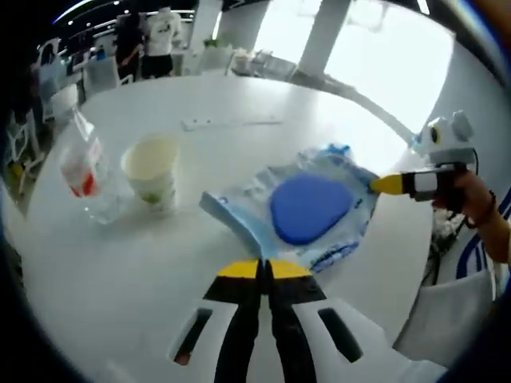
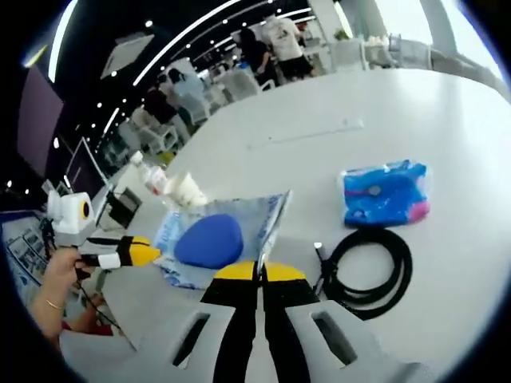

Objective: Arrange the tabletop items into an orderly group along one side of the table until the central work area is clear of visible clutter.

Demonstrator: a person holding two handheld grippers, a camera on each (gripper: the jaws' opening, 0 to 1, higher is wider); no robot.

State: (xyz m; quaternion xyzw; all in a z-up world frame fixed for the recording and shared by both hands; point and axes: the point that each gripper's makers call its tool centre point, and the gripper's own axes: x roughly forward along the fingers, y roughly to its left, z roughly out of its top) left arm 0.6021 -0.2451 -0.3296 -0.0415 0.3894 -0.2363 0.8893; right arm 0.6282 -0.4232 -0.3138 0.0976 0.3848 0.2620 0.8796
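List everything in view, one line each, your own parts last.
Table: one, white, round, under all items.
Bag: one, clear with a blue pad inside, table centre, pinched at both edges.
Cup: one, cream paper, beside the bag.
Bottle: one, clear with red label, beside the cup.
Cable: one, black, coiled, near the right tool.
Pack: one, blue and pink, beyond the cable.
Ruler: one, white strip, far side.
People: several, standing in background.
Left tool: yellow-tipped, shut on bag.
Right tool: yellow-tipped, shut on bag.

Print on the packet (image 2: 386,194) was too blurred to read; the blue pad (image 1: 310,208) hid part of its bag (image 1: 263,199).
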